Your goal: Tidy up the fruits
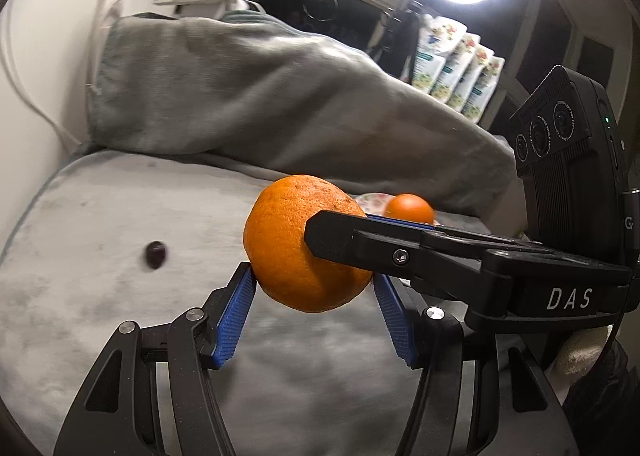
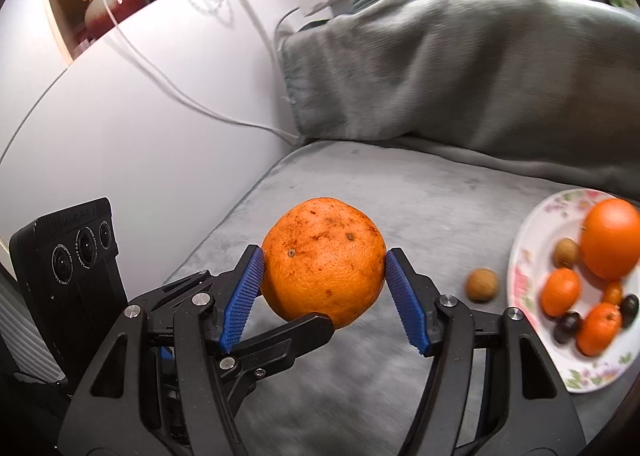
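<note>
I have the large orange (image 2: 324,262) aloft above the grey cushion (image 2: 400,208), both the left hand-held gripper (image 1: 312,276) and right hand-held gripper (image 2: 324,260) clamped on it. Mid-handover, I judge; next, 1 releases, then carry it to the plate (image 2: 528,256).

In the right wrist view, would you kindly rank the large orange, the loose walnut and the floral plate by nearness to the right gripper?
1. Large orange: between the right gripper pads.
2. Loose walnut: on the cushion, right.
3. Floral plate: far right.

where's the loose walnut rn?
In the right wrist view the loose walnut lies on the grey cushion, right of the held orange, just off the floral plate rim.
</note>
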The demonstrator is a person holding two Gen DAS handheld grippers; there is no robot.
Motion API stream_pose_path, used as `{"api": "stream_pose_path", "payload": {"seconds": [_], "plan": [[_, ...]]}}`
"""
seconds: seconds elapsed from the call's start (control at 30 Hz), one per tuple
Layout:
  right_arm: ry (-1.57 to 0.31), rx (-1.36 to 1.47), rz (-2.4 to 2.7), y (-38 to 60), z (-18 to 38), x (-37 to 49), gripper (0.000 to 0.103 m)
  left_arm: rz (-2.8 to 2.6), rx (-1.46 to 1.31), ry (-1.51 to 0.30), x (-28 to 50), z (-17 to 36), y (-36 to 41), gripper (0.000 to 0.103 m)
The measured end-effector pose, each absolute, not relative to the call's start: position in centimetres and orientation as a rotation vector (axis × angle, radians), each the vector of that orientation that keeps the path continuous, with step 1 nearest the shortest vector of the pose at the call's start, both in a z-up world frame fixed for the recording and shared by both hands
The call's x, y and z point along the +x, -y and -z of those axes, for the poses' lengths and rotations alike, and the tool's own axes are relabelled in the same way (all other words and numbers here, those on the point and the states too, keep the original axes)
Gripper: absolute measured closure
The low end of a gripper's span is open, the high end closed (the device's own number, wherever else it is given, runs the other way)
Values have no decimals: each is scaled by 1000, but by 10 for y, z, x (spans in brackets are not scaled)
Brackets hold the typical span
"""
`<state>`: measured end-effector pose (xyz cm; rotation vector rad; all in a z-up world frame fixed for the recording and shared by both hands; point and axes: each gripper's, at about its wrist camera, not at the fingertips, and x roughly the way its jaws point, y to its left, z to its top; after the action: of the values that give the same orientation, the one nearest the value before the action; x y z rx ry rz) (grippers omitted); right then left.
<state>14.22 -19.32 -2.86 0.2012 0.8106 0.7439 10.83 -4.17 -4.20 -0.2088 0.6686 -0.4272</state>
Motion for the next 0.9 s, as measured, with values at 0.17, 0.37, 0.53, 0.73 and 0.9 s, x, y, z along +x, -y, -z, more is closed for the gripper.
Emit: {"api": "stream_pose_path", "payload": {"seconds": [0.17, 0.37, 0.53, 0.73, 0.9], "plan": [[-805, 225, -695, 224, 28, 137, 37, 473, -193, -677, 111, 43, 70, 42], [-794, 249, -643, 259, 28, 130, 37, 529, -167, -684, 115, 44, 104, 42], [-788, 265, -604, 283, 32, 129, 37, 569, -153, -697, 122, 46, 125, 42], [-792, 287, -568, 308, 38, 131, 37, 602, -141, -715, 126, 52, 147, 42], [-780, 303, -545, 322, 39, 135, 37, 622, -127, -712, 132, 51, 163, 42]]}}
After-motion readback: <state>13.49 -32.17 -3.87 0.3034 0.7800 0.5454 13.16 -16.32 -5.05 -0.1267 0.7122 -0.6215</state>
